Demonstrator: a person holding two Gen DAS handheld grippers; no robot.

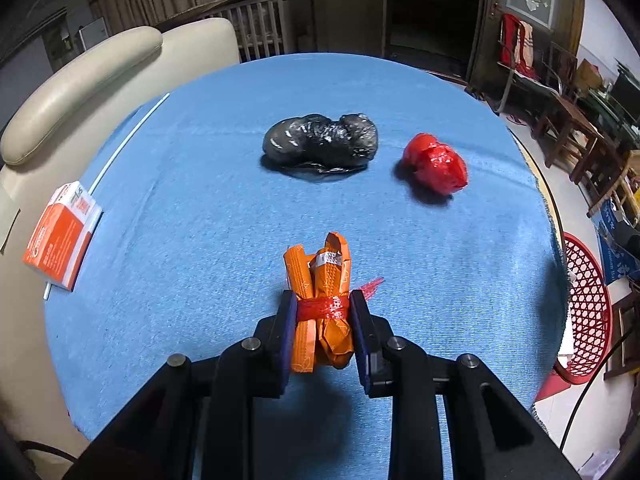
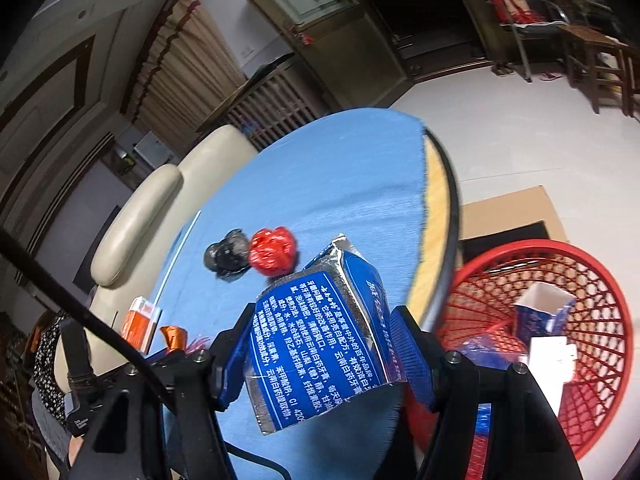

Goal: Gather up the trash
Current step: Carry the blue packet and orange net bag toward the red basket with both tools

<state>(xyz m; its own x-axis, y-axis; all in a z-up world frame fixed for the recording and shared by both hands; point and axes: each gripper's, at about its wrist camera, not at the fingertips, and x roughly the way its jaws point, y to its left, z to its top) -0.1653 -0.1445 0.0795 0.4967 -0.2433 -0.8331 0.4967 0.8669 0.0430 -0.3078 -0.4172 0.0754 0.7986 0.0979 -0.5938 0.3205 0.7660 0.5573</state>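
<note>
Blue-cloth table [image 1: 200, 160]: L gripper [image 1: 323, 312] clamps orange bundle [image 1: 322, 304]; R gripper [image 2: 320, 344] clamps blue box [image 2: 316, 344].

Near cloth: bare blue tablecloth [image 1: 224, 184] is seen between the left gripper [image 1: 322, 312], clamped on an orange wrapper bundle tied with red netting [image 1: 322, 280], and the far items.
Far obstacles: a crumpled black plastic bag [image 1: 320, 144] and a crumpled red plastic ball [image 1: 436, 162] lie apart, with a gap between.
Left edge: an orange-and-white carton [image 1: 60, 236] and a cream padded chair [image 1: 80, 80] are found there.
Right side: a red lattice plastic basket [image 2: 592, 280] stands beside the table, already partly filled with boxes; bare floor lies beyond.
</note>
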